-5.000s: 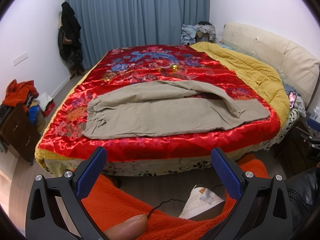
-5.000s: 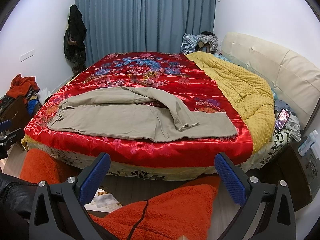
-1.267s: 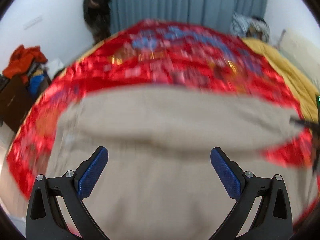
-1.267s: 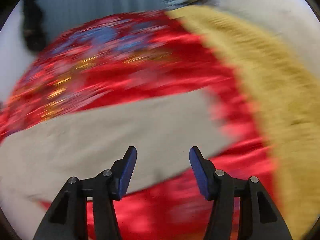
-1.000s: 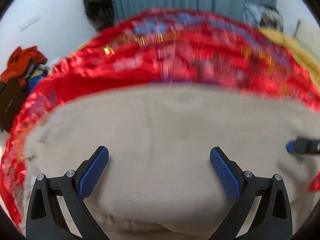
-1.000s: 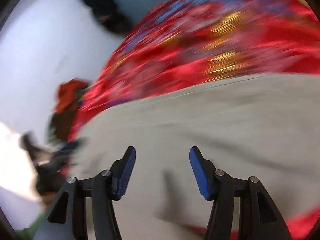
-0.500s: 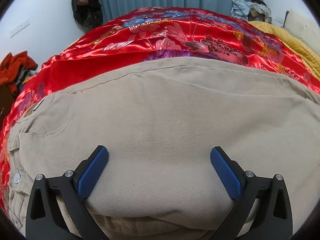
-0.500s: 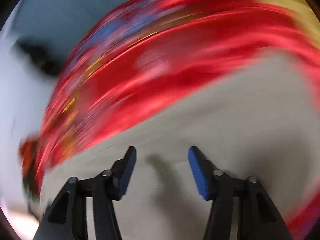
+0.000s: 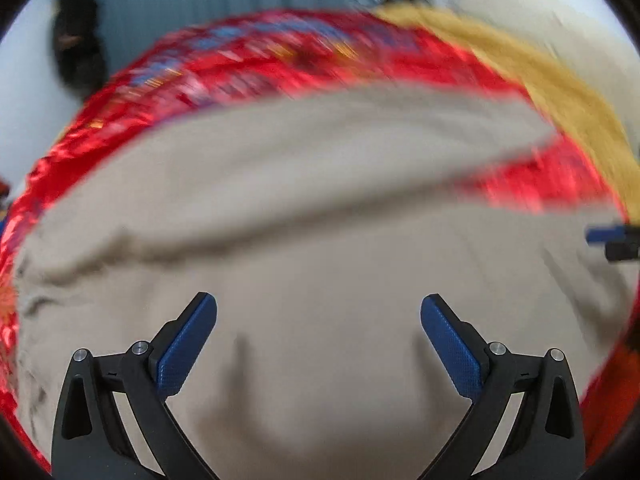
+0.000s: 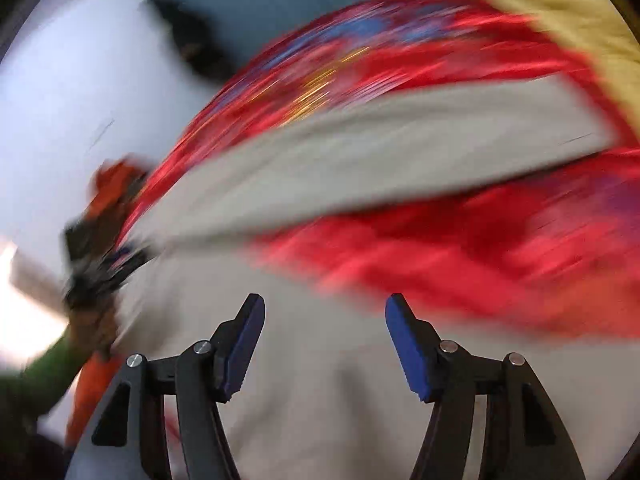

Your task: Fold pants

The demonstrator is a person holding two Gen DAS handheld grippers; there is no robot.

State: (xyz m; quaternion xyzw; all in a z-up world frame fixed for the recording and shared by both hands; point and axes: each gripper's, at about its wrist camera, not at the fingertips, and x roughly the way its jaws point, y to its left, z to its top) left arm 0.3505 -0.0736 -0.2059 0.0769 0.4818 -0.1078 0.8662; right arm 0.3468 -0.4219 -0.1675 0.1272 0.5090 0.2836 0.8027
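Observation:
Beige pants [image 9: 320,208] lie spread on a red satin bedspread [image 9: 256,56]. Both views are motion-blurred. My left gripper [image 9: 319,312] is open, just above the pants, with nothing between its blue pads. The right gripper's tip shows at the right edge of the left wrist view [image 9: 612,240]. In the right wrist view my right gripper [image 10: 325,312] is open and empty over the near pant leg [image 10: 304,400]. The other leg [image 10: 380,160] runs across the bedspread [image 10: 460,264] beyond it.
A yellow blanket [image 9: 560,92] covers the bed's right side. Blue curtains [image 9: 192,4] hang at the back, with dark clothes [image 9: 76,52] on the left wall. The other arm in an orange and green sleeve [image 10: 80,344] shows at the left of the right wrist view.
Both grippers came from the bed's foot to just above the pants. In the last half second both views swung and blurred. The left stays wide open; the right stays part open.

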